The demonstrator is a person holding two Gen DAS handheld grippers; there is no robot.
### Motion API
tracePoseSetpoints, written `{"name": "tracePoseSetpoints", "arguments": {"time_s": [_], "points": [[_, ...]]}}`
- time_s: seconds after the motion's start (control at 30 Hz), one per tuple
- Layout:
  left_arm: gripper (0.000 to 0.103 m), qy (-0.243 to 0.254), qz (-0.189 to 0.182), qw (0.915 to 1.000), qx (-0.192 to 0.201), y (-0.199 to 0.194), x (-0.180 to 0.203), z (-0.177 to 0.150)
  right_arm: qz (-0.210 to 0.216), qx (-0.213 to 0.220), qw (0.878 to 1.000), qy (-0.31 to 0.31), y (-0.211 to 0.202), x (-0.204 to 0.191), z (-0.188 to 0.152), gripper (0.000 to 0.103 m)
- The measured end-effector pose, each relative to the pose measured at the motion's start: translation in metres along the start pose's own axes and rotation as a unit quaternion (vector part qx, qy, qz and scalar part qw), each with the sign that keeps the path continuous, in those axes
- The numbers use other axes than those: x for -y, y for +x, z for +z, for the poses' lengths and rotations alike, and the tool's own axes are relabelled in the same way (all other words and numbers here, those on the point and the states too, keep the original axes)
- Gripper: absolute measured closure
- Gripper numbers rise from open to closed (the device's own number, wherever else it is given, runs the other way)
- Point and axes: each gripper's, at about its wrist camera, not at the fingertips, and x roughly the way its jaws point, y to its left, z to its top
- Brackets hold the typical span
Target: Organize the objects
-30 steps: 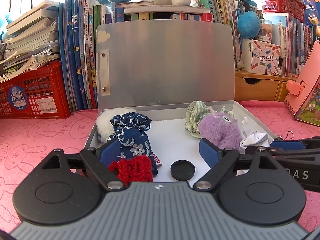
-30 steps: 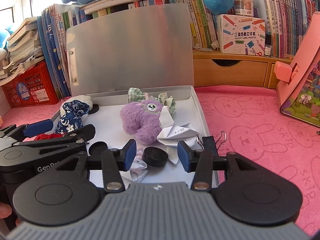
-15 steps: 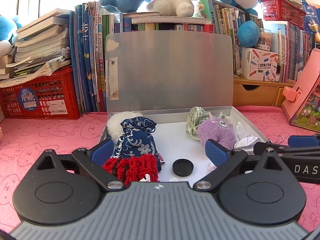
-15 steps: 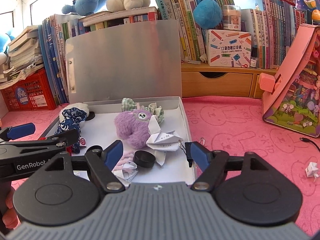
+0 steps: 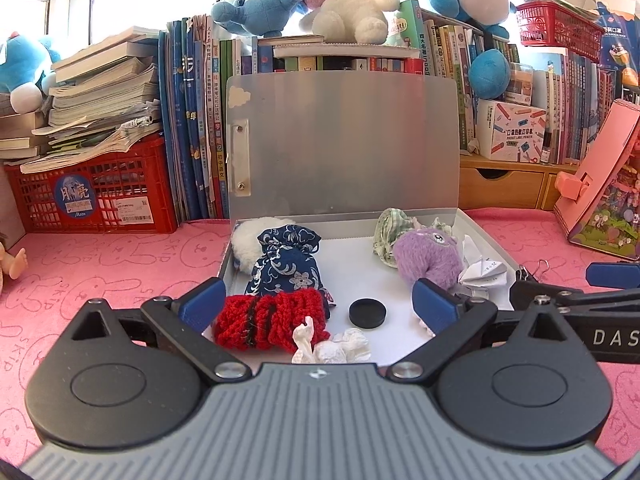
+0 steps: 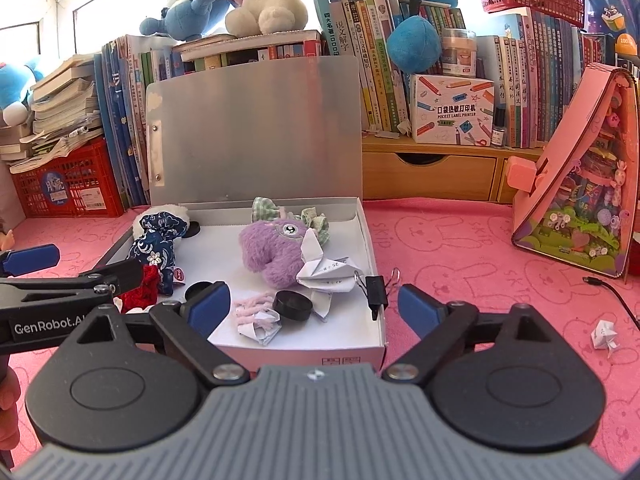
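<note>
1. Left gripper (image 5: 316, 304): jaws spread wide, nothing gripped; the red knit piece and crumpled tissue lie in the gap, untouched by the pads.
2. Right gripper (image 6: 314, 306): jaws opening, already wide, nothing held; the near end of the box sits between the blue pads.
3. Crumpled tissue (image 5: 334, 346): at the box's near edge. Weightless, crushable; probably best pinched anywhere, gently.
4. Red knit piece (image 5: 266, 318): just behind the tissue, touching the blue pouch. Soft, light, grippy; likely taken across its middle.
5. Black round cap (image 5: 367, 312): flat on the box floor. Rigid, smooth, low; likely slippery, to be taken by its rim.
6. Black binder clip (image 6: 377, 286): clipped on the box's right wall. Stiff metal; its wire handles offer a hold.
7. Folded paper (image 6: 328, 276): leaning against the purple plush. Thin, creases easily; light grip only.
8. Blue patterned pouch (image 5: 286, 262): left side. Soft cloth, possibly filled; gathered neck suits a pinch.
9. Purple plush (image 5: 428, 254): right side. Fluffy, compressible, light.
10. Open box (image 6: 370, 240): on the pink mat (image 6: 460, 248), lid upright; thin walls, likely flexible.
</note>
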Motion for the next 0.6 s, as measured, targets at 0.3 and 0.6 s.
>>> {"name": "tracePoseSetpoints", "arguments": {"time_s": [0.3,0.6], "points": [[0.001,-0.015,-0.004,0.9997,-0.021,-0.035,-0.006,-0.039,0.005,0.001,1.0,-0.017,-0.031,-0.013,-0.038,0.003],[0.001,-0.02,0.001,0.999,-0.039,-0.062,-0.014,-0.077,0.003,-0.017,1.0,-0.016,-0.046,-0.017,-0.068,0.002]]}}
